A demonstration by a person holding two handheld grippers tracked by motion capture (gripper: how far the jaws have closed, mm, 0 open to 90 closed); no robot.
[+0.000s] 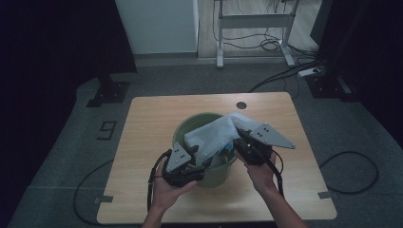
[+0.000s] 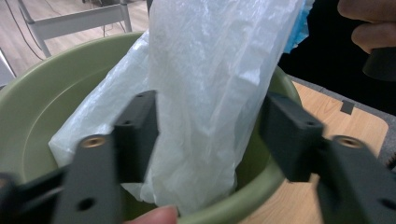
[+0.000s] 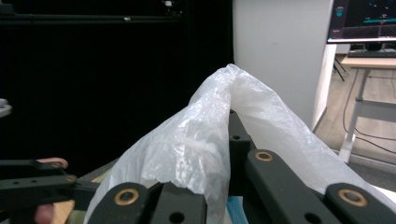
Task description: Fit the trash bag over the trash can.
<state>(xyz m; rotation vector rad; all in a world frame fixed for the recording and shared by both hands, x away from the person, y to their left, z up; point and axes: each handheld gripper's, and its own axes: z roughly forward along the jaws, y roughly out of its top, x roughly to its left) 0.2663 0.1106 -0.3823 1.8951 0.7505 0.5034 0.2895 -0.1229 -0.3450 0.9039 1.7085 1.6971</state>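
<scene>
One green bucket (image 1: 209, 173) stands on the table (image 1: 142, 142) near its front edge, and one white plastic bag (image 1: 214, 133) drapes over the bucket's rim, its lower end hidden inside. Two grippers work it: the left gripper (image 2: 210, 135) has its jaws spread wide on either side of the hanging bag without pinching it, while the right gripper (image 3: 201, 186) has its jaws closed on the bag's upper fold (plastic covers the tips). Something blue (image 2: 296, 28) behind the bag is too hidden to identify.
</scene>
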